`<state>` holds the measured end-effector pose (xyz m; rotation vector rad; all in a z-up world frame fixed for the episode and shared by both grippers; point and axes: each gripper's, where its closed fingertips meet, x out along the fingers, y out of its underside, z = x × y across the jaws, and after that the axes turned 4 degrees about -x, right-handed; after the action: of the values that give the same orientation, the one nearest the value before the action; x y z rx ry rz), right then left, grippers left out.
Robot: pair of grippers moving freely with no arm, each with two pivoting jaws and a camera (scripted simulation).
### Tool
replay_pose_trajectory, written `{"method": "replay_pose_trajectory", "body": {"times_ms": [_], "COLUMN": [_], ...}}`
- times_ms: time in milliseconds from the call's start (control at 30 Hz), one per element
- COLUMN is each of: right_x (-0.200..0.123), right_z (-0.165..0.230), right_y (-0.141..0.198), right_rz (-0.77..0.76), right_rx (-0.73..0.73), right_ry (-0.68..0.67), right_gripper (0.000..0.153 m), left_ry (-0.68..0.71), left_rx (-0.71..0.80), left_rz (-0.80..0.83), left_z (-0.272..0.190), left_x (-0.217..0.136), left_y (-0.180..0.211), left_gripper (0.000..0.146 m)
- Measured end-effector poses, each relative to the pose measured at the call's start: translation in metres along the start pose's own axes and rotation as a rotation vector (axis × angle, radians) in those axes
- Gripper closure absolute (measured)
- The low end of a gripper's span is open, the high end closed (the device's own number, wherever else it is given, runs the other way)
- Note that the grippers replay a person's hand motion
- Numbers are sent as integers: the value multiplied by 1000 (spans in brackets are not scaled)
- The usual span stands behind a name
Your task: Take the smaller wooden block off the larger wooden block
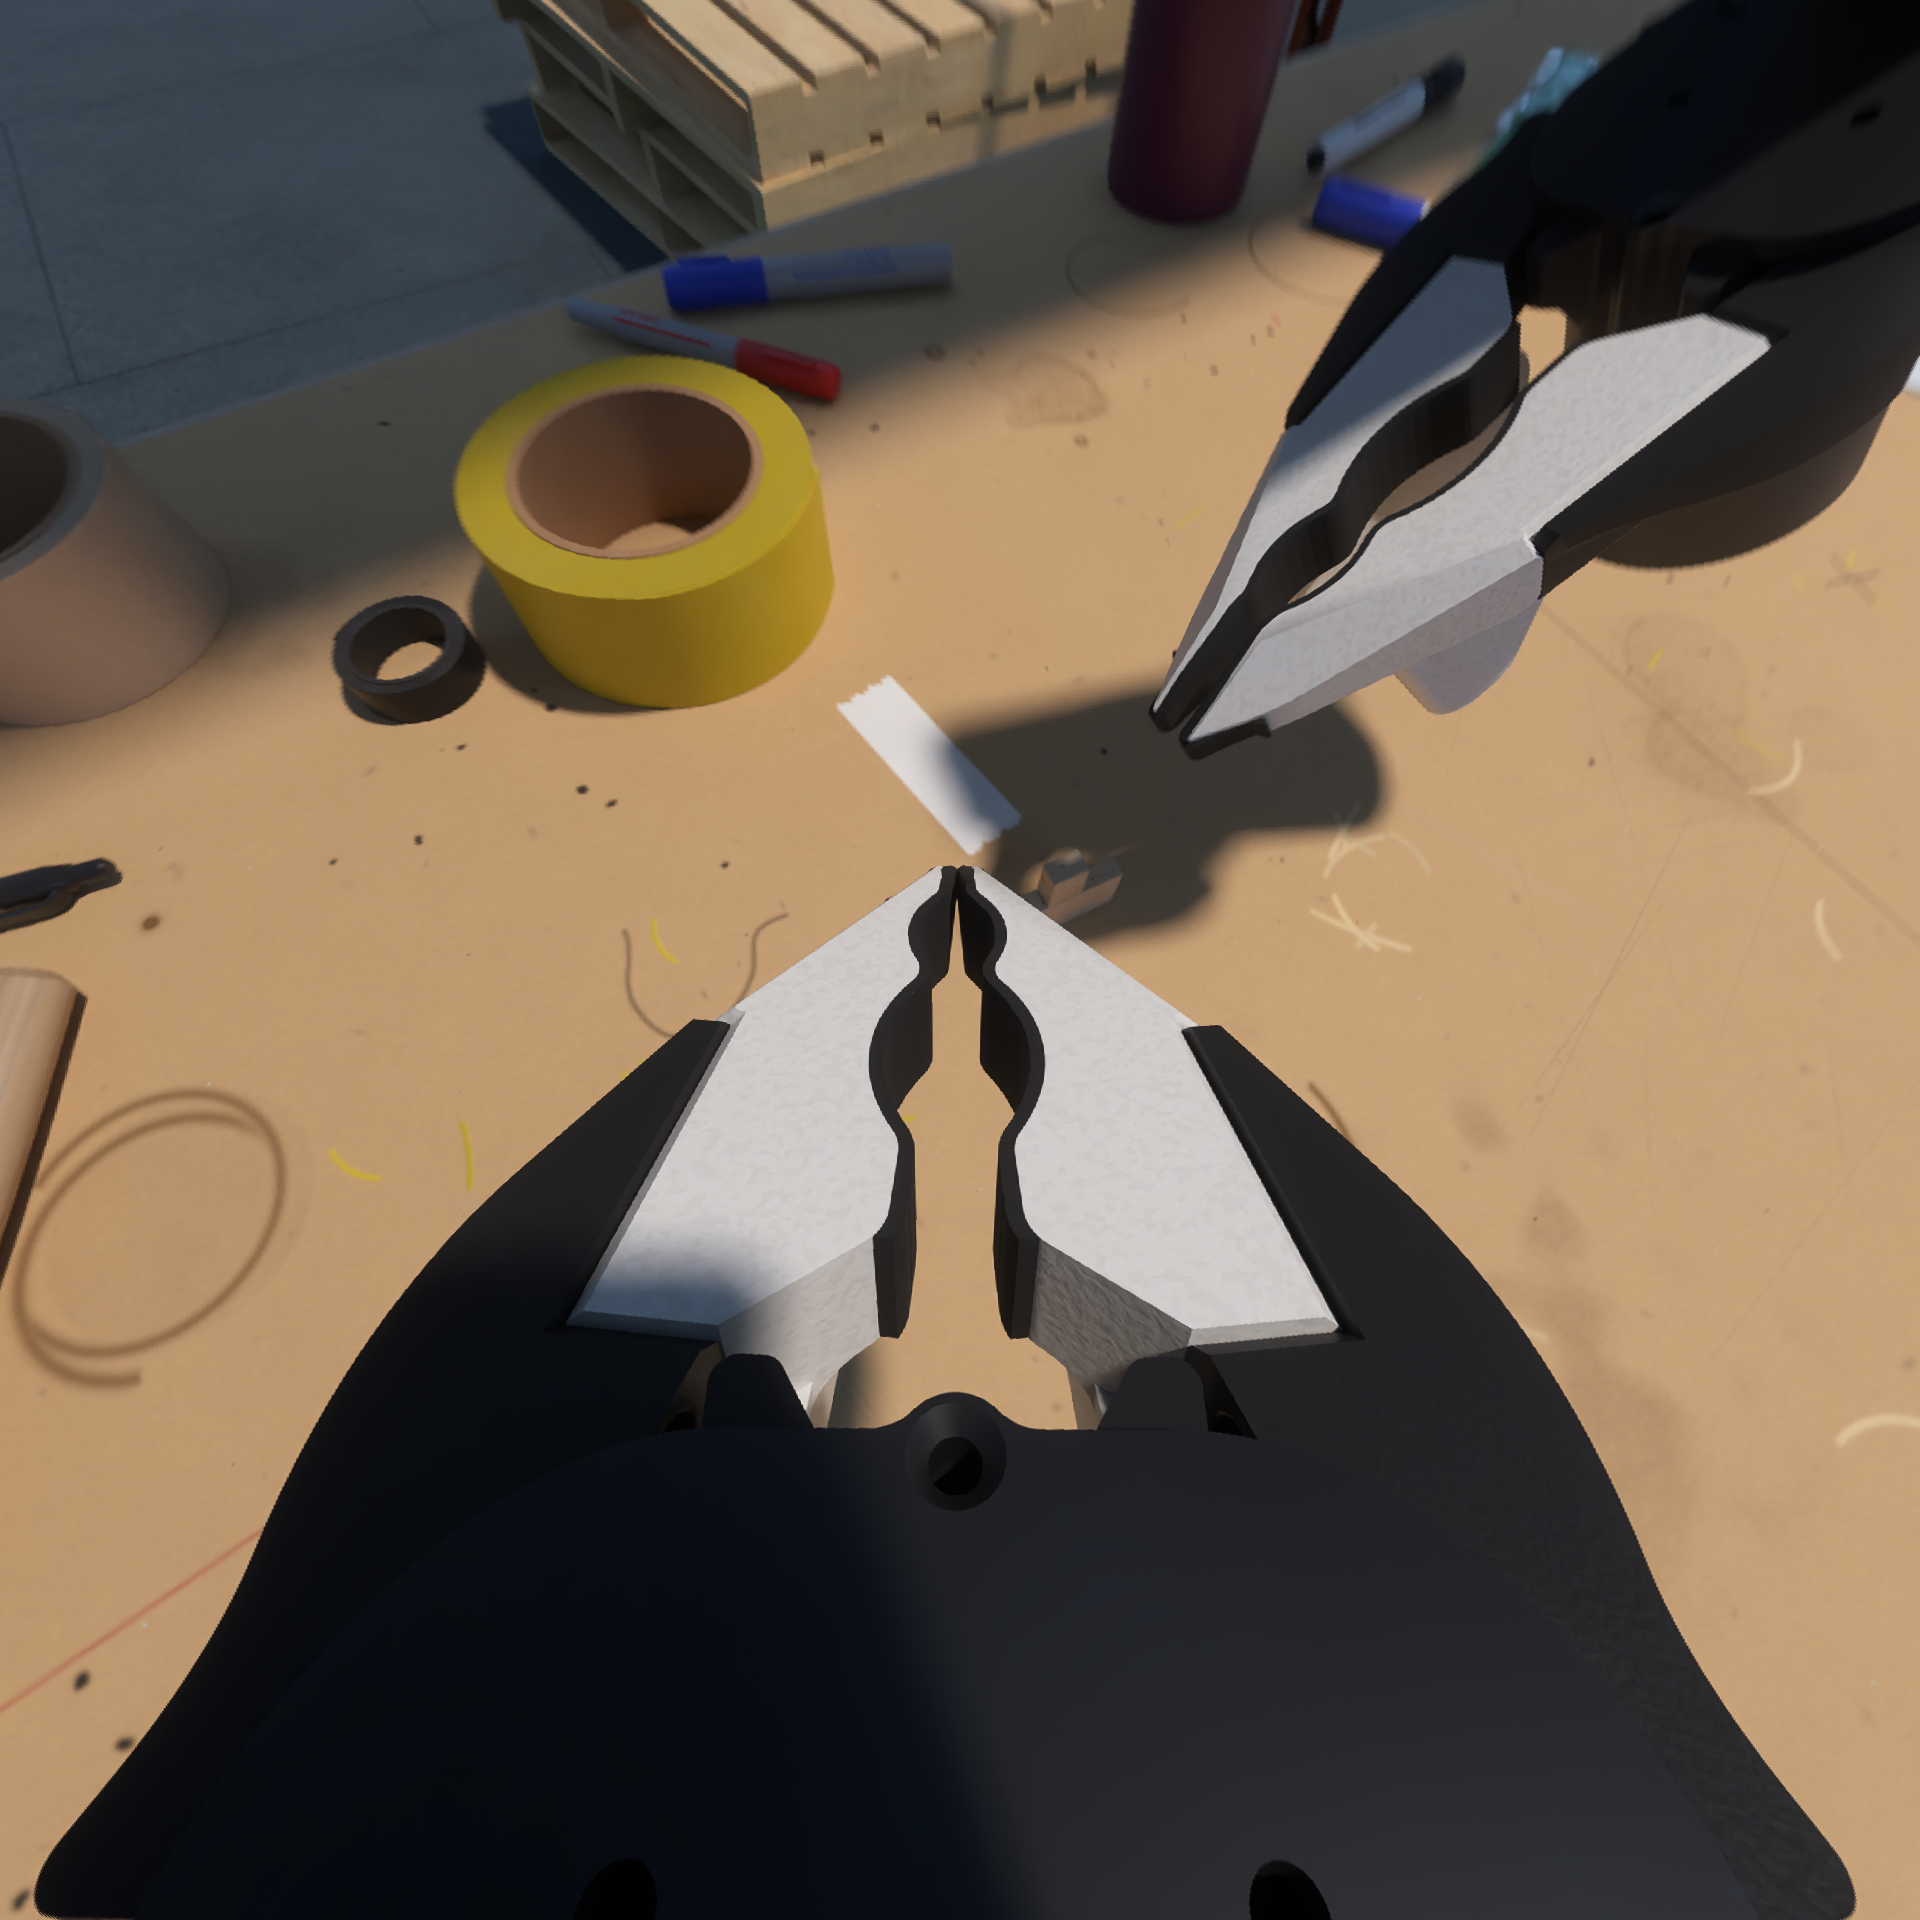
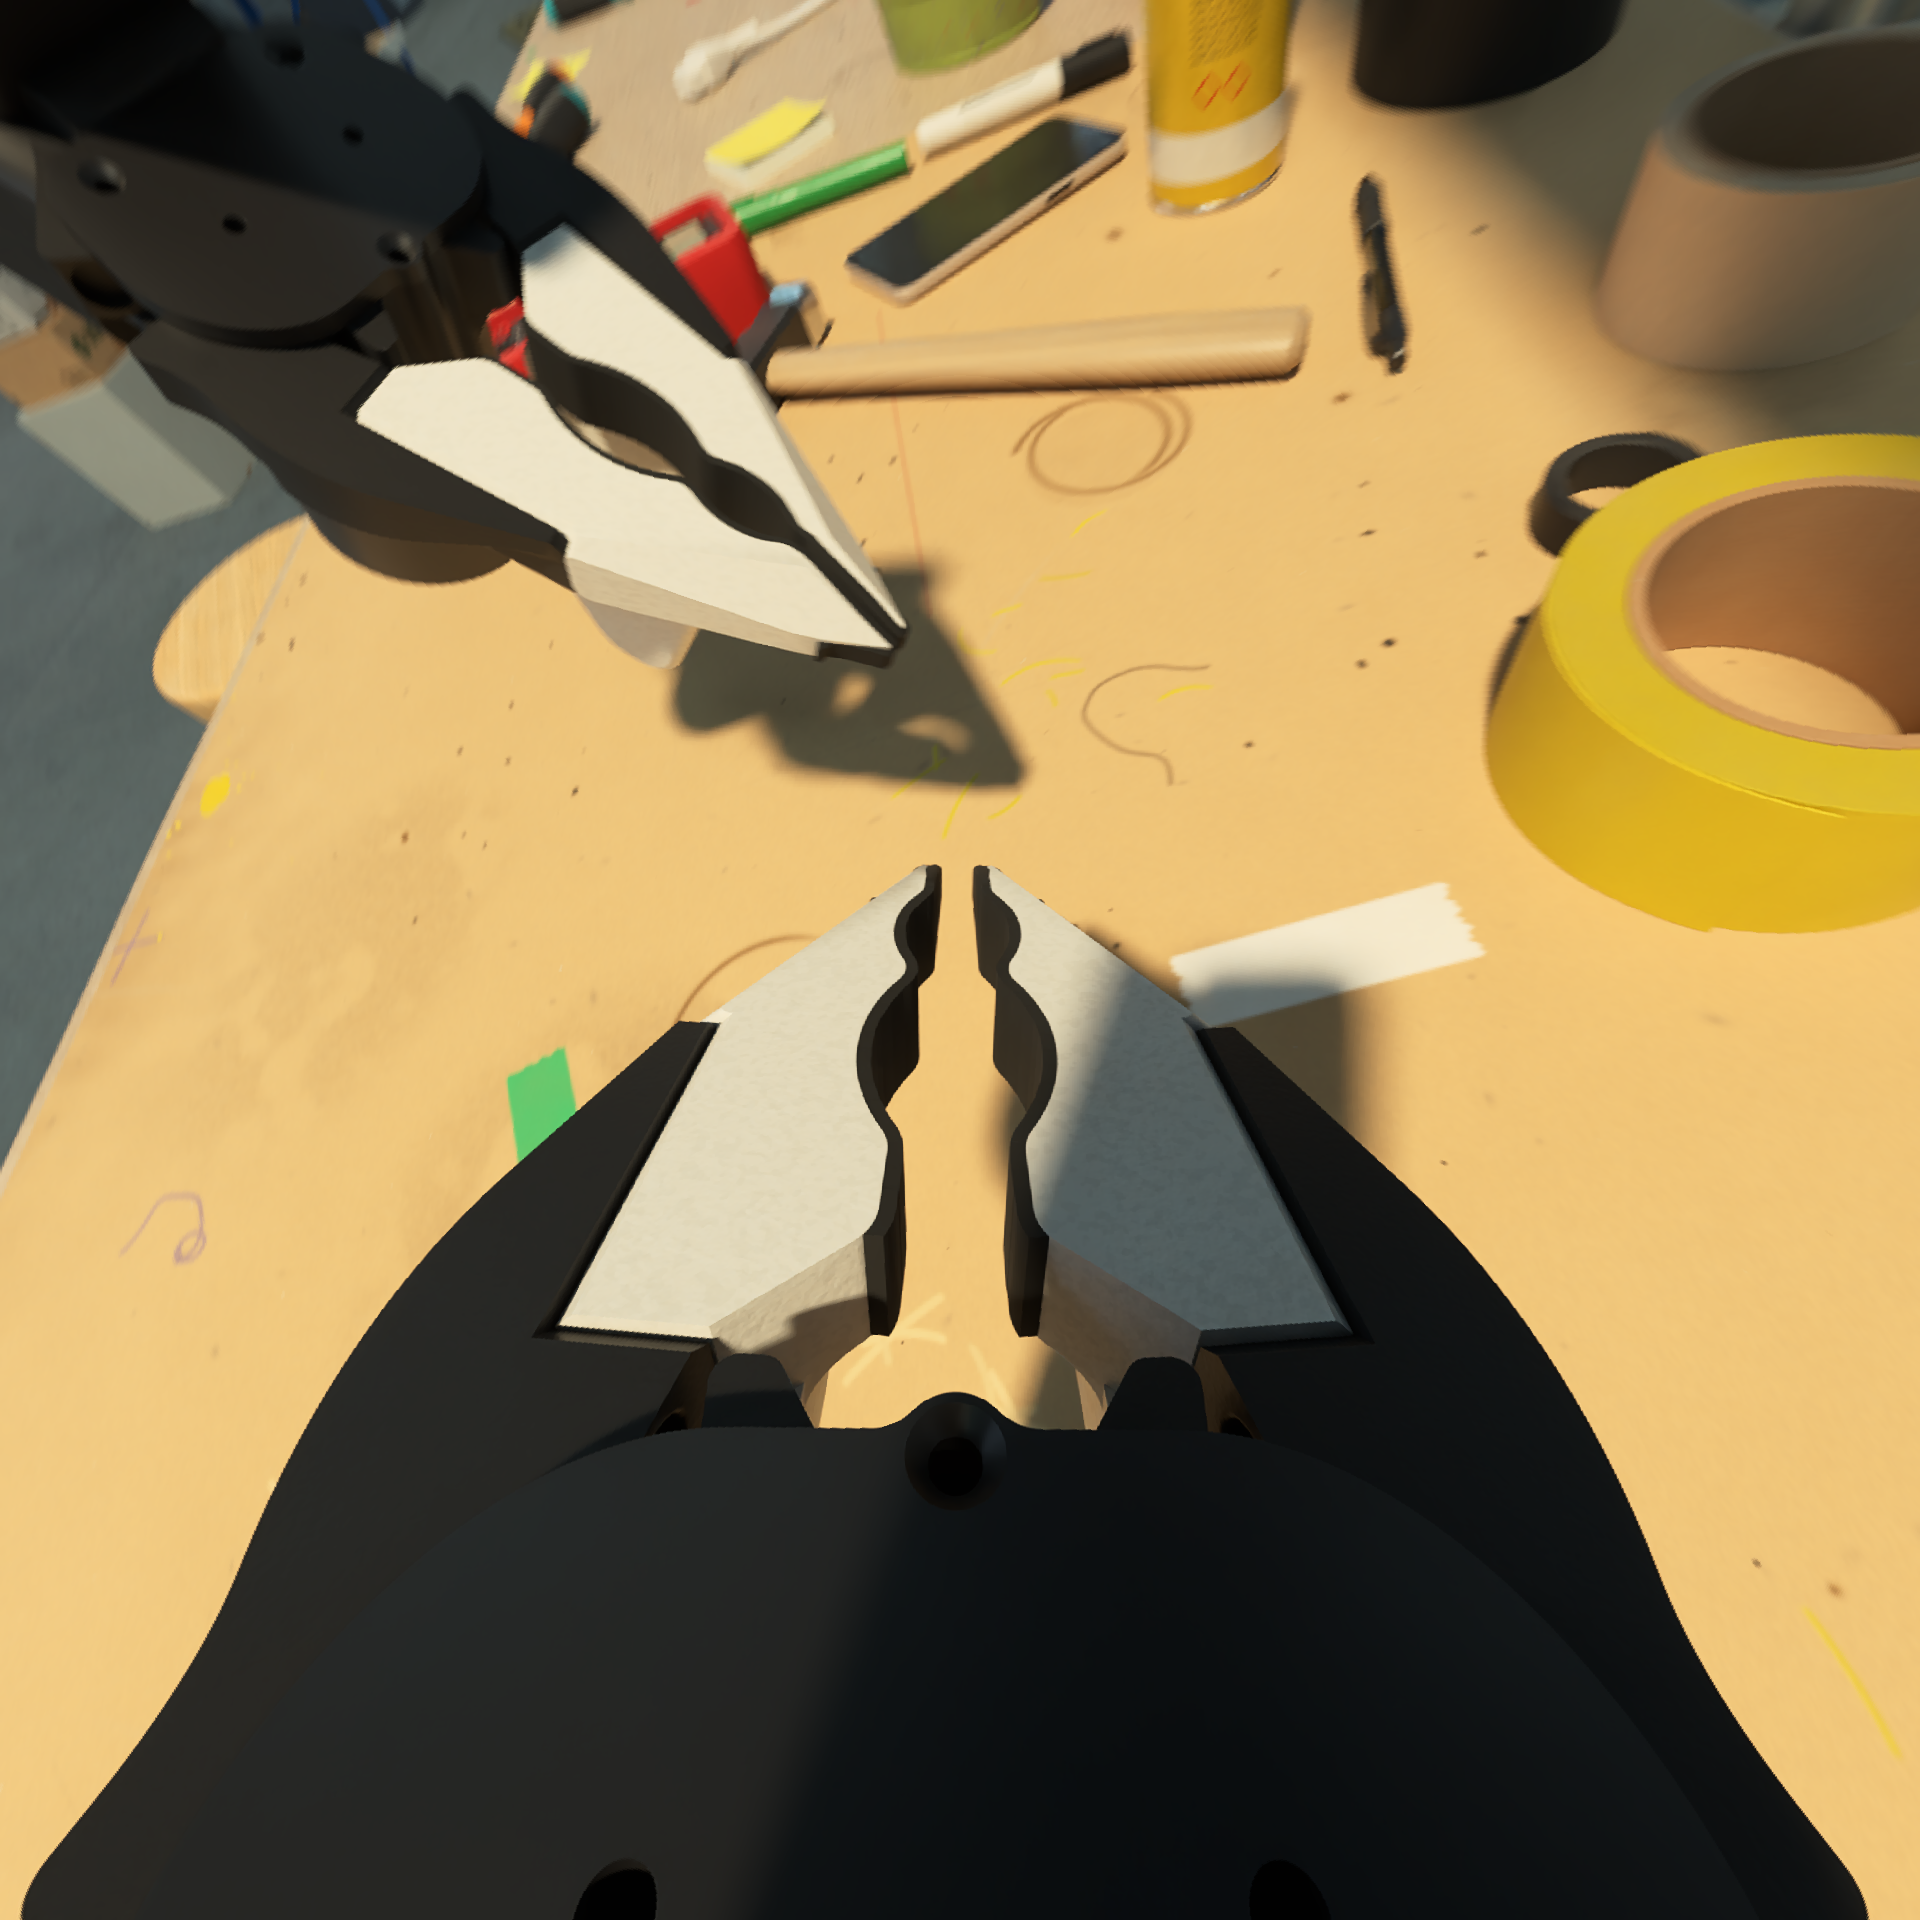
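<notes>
Both claws hovered empty: left claw (image 1: 955, 871) pressed together, right claw (image 2: 957, 871) barely parted. Yellow tape roll (image 1: 644, 530) and white tape strip (image 1: 928, 762) crowded the wooden blocks (image 1: 1081, 883).

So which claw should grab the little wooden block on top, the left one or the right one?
Probably the left gripper. The small wooden block on the larger block sits just beyond its tip, slightly to its right. The right gripper doesn't see the blocks at all. Its jaws must open first.
</notes>
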<state>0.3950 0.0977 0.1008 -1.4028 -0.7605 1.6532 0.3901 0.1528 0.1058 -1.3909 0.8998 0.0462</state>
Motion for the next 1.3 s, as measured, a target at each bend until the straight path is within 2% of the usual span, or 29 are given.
{"method": "replay_pose_trajectory", "body": {"times_ms": [167,333,433,533,633,833,933,1067,1200,1300], "right_x": [-5,-8,-25,-38,-26,18,33,44,49,49], "right_z": [-17,-18,-24,-34,-36,-28,-25,-24,-21,-21], "right_y": [0,-13,-30,-36,-23,17,37,51,56,56], "right_rz": [-34,-103,-233,-273,-178,108,218,296,335,343], "right_rx": [75,15,4,5,23,-106,-80,-100,-120,-123], "right_ry": [40,86,136,192,170,145,108,88,84,88], "right_gripper": [133,132,131,131,128,126,127,131,145,146], "left_ry": [36,80,74,73,75,126,127,129,128,125], "left_rx": [-127,-196,-222,-254,-292,-334,-339,-338,-328,-324], "left_rz": [-144,-229,-259,-291,-311,-375,-371,-359,-351,-347], "left_z": [14,21,27,32,37,37,38,37,35,35], "left_x": [-21,-36,-42,-46,-49,-57,-56,-53,-52,-51], "left_y": [-14,-21,-23,-25,-25,-31,-30,-29,-29,-29], "left_gripper": [146,146,146,146,146,146,146,146,146,146]}}
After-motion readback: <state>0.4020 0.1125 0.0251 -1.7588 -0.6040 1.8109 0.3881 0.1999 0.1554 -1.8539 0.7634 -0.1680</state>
